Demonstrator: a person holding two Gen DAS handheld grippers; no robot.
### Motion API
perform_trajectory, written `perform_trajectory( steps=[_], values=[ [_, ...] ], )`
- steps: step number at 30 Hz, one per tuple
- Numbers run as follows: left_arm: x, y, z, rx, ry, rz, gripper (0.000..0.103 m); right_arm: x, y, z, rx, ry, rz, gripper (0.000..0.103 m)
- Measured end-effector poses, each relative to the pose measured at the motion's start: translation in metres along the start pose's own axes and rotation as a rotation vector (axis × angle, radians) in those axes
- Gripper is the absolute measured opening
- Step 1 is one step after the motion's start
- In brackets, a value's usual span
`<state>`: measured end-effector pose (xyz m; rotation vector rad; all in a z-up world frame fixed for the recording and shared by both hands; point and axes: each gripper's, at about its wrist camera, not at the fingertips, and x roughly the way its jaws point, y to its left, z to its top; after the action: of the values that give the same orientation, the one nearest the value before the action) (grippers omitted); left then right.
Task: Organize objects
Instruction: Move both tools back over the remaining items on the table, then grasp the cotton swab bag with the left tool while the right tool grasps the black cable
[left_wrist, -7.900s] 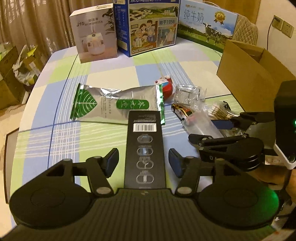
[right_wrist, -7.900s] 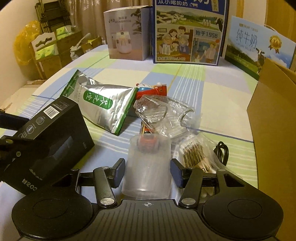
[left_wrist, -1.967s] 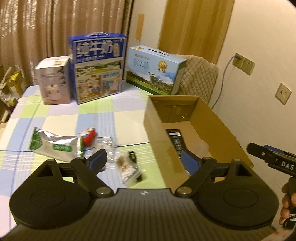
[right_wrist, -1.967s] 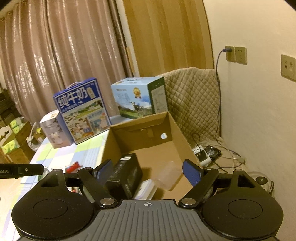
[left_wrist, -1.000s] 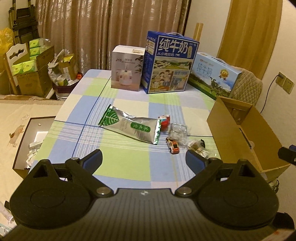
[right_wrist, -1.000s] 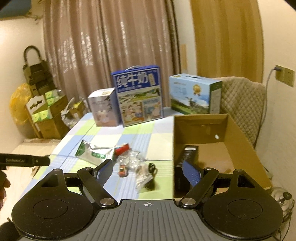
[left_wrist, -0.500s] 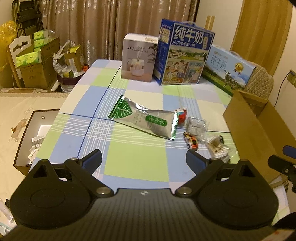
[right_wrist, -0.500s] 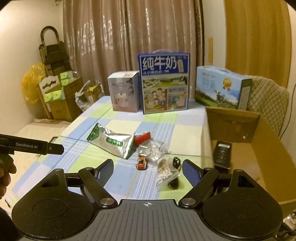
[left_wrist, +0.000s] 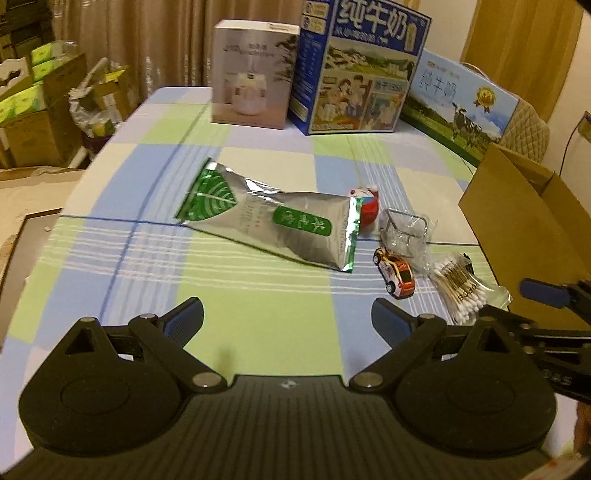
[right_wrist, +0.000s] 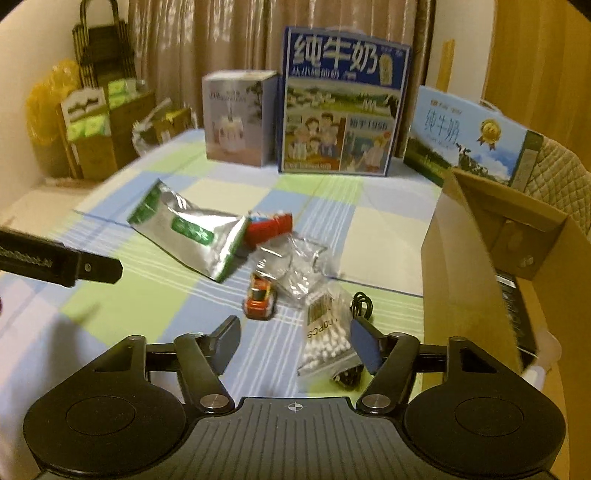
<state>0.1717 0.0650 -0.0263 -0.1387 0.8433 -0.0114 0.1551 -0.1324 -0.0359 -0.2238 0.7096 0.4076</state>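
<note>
A silver and green foil pouch lies mid-table. Right of it lie a red capped item, a clear plastic bag, a small orange toy car, a bag of cotton swabs and a black cable. An open cardboard box stands at the right with a black box inside. My left gripper is open over bare cloth. My right gripper is open just before the swab bag.
Three cartons stand along the table's back: a white one, a blue milk carton and a light blue one. Boxes and bags crowd the floor at left. A quilted chair is behind the box.
Both grippers have come down and forward toward the table; the loose items look larger and nearer. The right gripper now sits close to the swab bag. Both stay open and empty.
</note>
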Motion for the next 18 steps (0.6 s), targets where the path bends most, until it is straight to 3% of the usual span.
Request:
perform_trajectory(
  steps=[6, 11, 17, 18],
  values=[
    [0.026, -0.007, 0.011, 0.059, 0.009, -0.012, 0.095, 0.040, -0.007, 0.004, -0.055, 0.044, -0.054, 0.059],
    [0.039, -0.011, 0.017, 0.077, 0.020, -0.035, 0.095, 0.068, -0.023, 0.006, 0.011, 0.122, -0.041, 0.058],
    [0.045, -0.012, 0.019, 0.067, 0.039, -0.063, 0.095, 0.079, -0.031, 0.005, 0.055, 0.157, -0.056, 0.057],
    [0.044, -0.012, 0.019, 0.070, 0.039, -0.064, 0.095, 0.079, -0.034, 0.005, 0.082, 0.162, -0.051, 0.050]
  ],
)
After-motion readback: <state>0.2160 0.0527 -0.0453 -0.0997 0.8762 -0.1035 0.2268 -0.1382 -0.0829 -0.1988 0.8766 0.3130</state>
